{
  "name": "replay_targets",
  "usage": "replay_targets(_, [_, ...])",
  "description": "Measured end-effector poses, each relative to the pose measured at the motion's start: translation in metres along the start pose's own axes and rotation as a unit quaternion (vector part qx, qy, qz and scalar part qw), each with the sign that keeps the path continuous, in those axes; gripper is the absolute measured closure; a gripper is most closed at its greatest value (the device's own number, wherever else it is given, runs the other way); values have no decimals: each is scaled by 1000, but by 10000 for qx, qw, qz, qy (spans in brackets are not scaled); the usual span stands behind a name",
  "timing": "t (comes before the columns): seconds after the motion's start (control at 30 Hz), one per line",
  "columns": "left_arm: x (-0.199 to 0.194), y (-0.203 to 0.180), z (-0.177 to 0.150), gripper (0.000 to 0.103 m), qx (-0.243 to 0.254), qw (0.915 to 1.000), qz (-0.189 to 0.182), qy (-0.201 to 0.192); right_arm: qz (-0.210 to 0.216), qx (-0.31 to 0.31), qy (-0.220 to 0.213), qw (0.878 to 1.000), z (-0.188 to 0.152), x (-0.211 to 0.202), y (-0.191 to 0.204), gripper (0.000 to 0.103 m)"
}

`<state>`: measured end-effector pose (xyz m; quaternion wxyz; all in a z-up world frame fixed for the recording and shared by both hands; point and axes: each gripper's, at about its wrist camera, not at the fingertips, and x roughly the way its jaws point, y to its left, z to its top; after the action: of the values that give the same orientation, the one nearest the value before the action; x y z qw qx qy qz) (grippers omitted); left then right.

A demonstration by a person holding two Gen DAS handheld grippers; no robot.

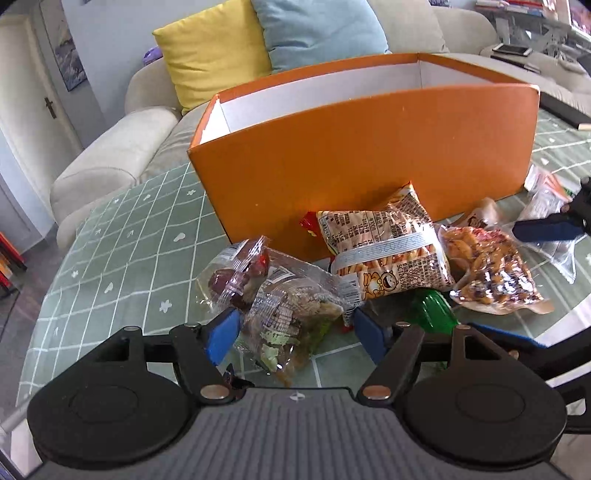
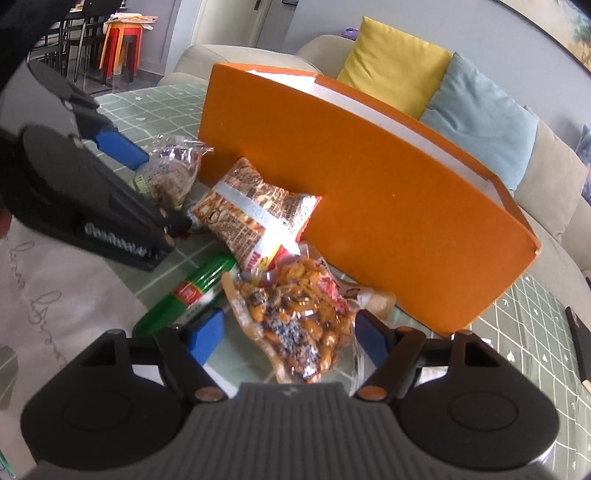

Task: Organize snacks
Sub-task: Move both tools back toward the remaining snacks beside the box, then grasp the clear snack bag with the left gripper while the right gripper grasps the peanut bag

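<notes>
An orange cardboard box (image 1: 369, 155) (image 2: 369, 184) stands open-topped on the green checked table (image 1: 129, 240), with snacks piled against its near wall. My left gripper (image 1: 295, 339) is open, its blue pads on either side of a clear packet of green and brown snacks (image 1: 291, 317). My right gripper (image 2: 288, 339) is open around a clear bag of orange and dark nuts (image 2: 295, 317) (image 1: 487, 269); I see no pad pressing it. Between the two lie a printed bag of snack sticks (image 1: 388, 243) (image 2: 251, 210) and a green tube (image 2: 192, 295).
A small packet of dark red fruit (image 1: 232, 280) lies left of the pile. Another clear packet (image 1: 546, 192) lies by the box's right corner. A beige sofa (image 1: 110, 158) with a yellow cushion (image 1: 214, 51) and a blue cushion (image 1: 321, 29) is behind the table.
</notes>
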<state>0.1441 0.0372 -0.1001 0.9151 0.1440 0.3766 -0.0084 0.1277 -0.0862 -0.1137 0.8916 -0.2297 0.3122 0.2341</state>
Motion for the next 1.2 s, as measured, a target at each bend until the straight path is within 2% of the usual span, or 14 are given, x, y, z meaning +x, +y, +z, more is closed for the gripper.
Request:
replay_targets(0.17, [9, -10, -1, 16, 394, 9990, 186, -38, -15, 114, -103, 9999, 5, 9, -1, 34])
replay_targets(0.3, [11, -15, -1, 17, 513, 9982, 265, -156, -207, -17, -131, 9997, 5, 9, 4, 45])
replay_targets(0.33, [11, -16, -1, 20, 519, 9982, 262, -173, -231, -47, -146, 9996, 5, 8, 5, 48])
replay_targets(0.43, [10, -21, -2, 38, 614, 9976, 252, -189, -361, -122, -137, 9992, 4, 8, 8, 53])
replay_targets(0.5, [8, -23, -3, 41, 665, 9972, 269, -211, -393, -108, -123, 9991, 5, 8, 8, 55])
replay_targets(0.57, [5, -22, -3, 42, 586, 9979, 182, -218, -422, -57, -118, 9990, 6, 6, 7, 58])
replay_targets(0.67, [2, -20, -2, 43, 493, 9985, 86, -207, -535, -147, -207, 9982, 9, 1, 10, 67])
replay_targets(0.87, [-8, -19, 2, 45, 320, 9991, 10, -284, -537, 93, -329, 9980, 10, -14, 4, 73])
replay_targets(1.2, [-39, -8, 4, 46, -79, 9987, -146, -486, -313, 696, -425, 9962, 15, -43, -9, 81])
